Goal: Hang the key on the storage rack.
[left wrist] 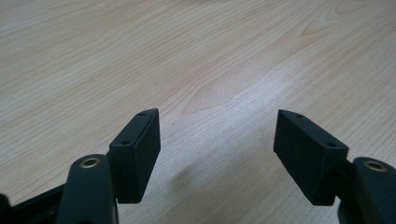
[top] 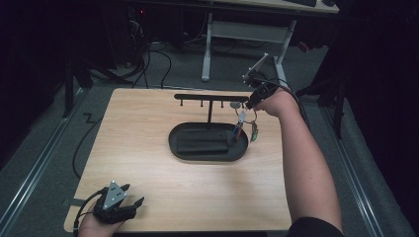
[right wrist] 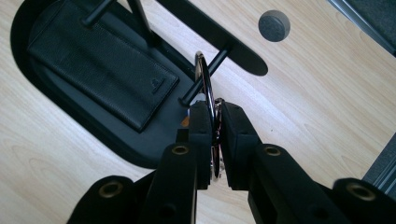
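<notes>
Key ring: while the right hand-held gripper (right wrist: 215, 140) clamped it, the key ring (right wrist: 207, 88) stood edge-on, keys (top: 240, 126) hanging downward.
Left hand-held gripper (left wrist: 217, 154): jaws apart over desk (left wrist: 187, 56).

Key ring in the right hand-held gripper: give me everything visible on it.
The key ring is a thin, shiny metal loop, seen edge-on and roughly upright in the right gripper view. The right hand-held gripper is shut on its lower part, so that part is hidden. Its top sits by a peg of the black hanger stand; contact is unclear. In the high view, keys and small tags dangle from it above the right end of the black oval tray.
</notes>
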A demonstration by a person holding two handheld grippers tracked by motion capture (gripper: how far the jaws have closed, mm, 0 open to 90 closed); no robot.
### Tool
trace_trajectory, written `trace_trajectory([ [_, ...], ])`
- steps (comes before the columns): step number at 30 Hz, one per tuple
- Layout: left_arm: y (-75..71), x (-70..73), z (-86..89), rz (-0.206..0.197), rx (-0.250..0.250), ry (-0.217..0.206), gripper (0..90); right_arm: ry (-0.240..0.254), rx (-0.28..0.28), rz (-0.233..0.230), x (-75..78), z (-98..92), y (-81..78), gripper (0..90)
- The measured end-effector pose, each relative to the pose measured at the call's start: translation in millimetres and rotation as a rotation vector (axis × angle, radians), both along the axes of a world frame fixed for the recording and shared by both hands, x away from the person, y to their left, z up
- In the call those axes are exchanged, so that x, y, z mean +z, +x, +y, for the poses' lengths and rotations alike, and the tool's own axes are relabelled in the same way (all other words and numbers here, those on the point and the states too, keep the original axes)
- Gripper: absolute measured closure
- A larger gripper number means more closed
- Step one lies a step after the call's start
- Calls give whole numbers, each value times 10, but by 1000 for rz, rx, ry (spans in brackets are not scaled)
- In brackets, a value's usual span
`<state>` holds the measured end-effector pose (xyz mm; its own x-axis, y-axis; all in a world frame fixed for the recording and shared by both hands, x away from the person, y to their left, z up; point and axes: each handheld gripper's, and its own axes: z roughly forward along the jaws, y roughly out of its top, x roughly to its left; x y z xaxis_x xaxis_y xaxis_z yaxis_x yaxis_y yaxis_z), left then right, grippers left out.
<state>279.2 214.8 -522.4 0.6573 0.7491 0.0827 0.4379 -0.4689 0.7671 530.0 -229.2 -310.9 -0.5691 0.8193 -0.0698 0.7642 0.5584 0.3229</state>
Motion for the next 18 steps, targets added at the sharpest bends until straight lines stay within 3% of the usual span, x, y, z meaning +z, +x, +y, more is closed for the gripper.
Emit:
trace_trajectory([
  [9, 5, -8, -32, 11, -8, 3, 324, -31, -5, -34, -48, 55, 33, 826],
  [18, 13, -16, -50, 14, -12, 9, 325, -2, -35, -72, -13, 12, -4, 771],
])
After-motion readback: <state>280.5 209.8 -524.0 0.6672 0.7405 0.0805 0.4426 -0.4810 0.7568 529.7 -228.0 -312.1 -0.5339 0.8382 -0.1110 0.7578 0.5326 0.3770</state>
